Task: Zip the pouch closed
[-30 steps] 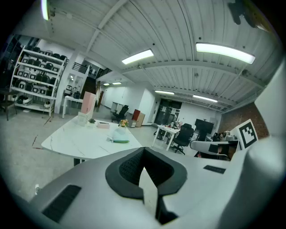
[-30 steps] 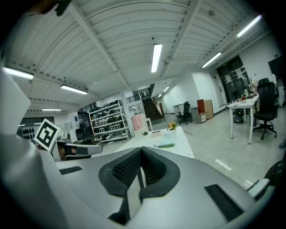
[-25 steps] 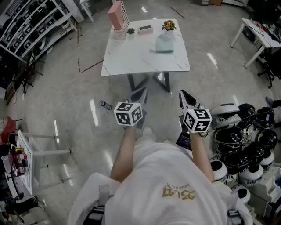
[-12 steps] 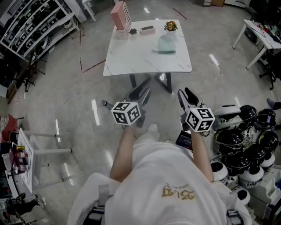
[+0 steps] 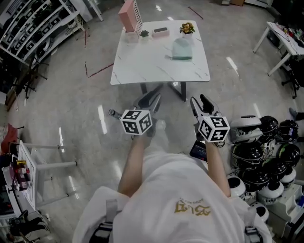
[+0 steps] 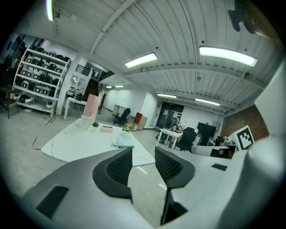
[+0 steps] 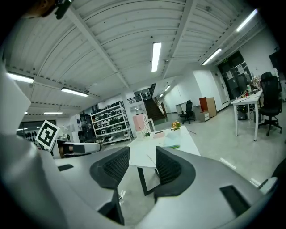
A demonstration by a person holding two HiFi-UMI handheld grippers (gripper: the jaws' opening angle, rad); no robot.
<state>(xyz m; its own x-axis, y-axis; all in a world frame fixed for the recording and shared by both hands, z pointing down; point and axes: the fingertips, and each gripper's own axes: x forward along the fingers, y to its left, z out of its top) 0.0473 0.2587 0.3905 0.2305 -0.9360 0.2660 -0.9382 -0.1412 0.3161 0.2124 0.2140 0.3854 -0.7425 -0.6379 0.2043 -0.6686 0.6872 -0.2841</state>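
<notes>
The pouch [image 5: 182,49], pale green, lies on the table [image 5: 142,66], toward its far right part, well apart from both hand-held grippers; whether its zip is done up we cannot tell; along the far edge near it stand a flower pot [image 5: 187,28], a pink case [image 5: 160,31], a small plant [image 5: 144,33] and a tall pink box [image 5: 126,14]. We stand back from the table, on the floor; the left hand-held gripper [image 5: 151,97] and the right hand-held gripper [image 5: 199,100] point toward it, side by side. The left one's jaws stand apart with nothing between them, having just swung wide and eased in a little; the right one's jaws stand apart too, empty, having just been opening. Each carries a cube [image 5: 137,122] of black-and-white square markers, with no words on it; gold print [image 5: 192,207] shows on the white shirt, upside down to us, and we cannot read it. Helmets [image 5: 259,159] crowd the floor at right; shelves [image 5: 33,23] line the left.
</notes>
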